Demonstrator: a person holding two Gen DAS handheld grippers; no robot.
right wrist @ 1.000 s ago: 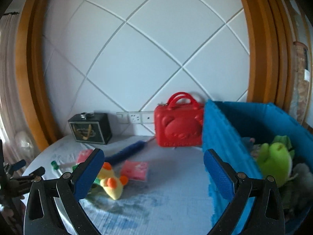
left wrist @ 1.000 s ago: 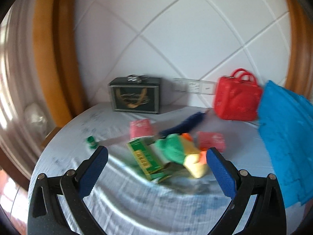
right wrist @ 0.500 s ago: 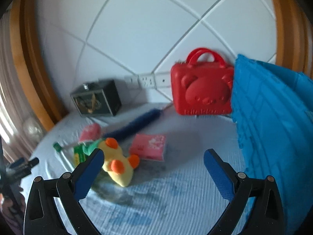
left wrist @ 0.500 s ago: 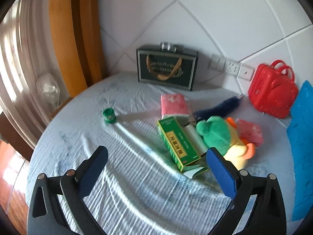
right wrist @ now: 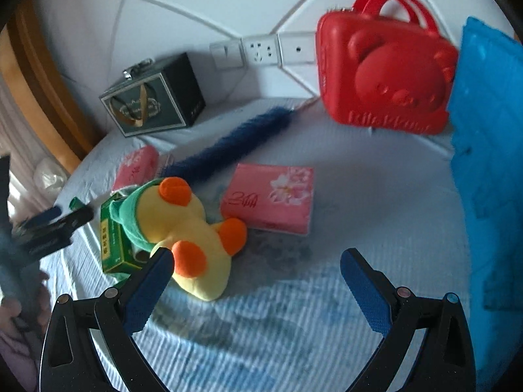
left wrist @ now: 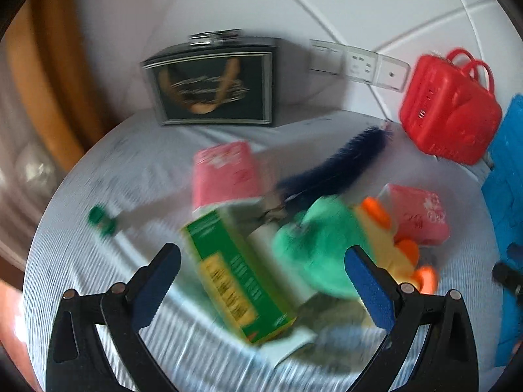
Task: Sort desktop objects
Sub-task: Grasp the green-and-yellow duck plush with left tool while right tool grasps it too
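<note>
A yellow plush duck (right wrist: 193, 228) with a green hood and orange feet lies on the pale cloth beside a green box (right wrist: 112, 245). My right gripper (right wrist: 256, 269) hangs open just in front of the duck, nothing between its fingers. In the left wrist view, which is blurred, my left gripper (left wrist: 261, 269) is open low over the green box (left wrist: 235, 274) and the duck (left wrist: 330, 245). Two pink tissue packs (right wrist: 271, 197) (left wrist: 225, 173), a dark blue fuzzy duster (right wrist: 228, 143) and a small green cap (left wrist: 99, 217) lie around them. The left gripper (right wrist: 52, 225) shows at the right view's left edge.
A dark green case (right wrist: 152, 98) and a red bear-face case (right wrist: 389, 72) stand against the white tiled wall with sockets (right wrist: 261, 49). A blue bin wall (right wrist: 490, 163) rises at the right. The round table's edge (left wrist: 42, 228) curves at the left, near a wooden frame (left wrist: 42, 81).
Both grippers have moved down and closer to the pile; the duck and green box loom larger. The left view is now motion-blurred. Both grippers stay open.
</note>
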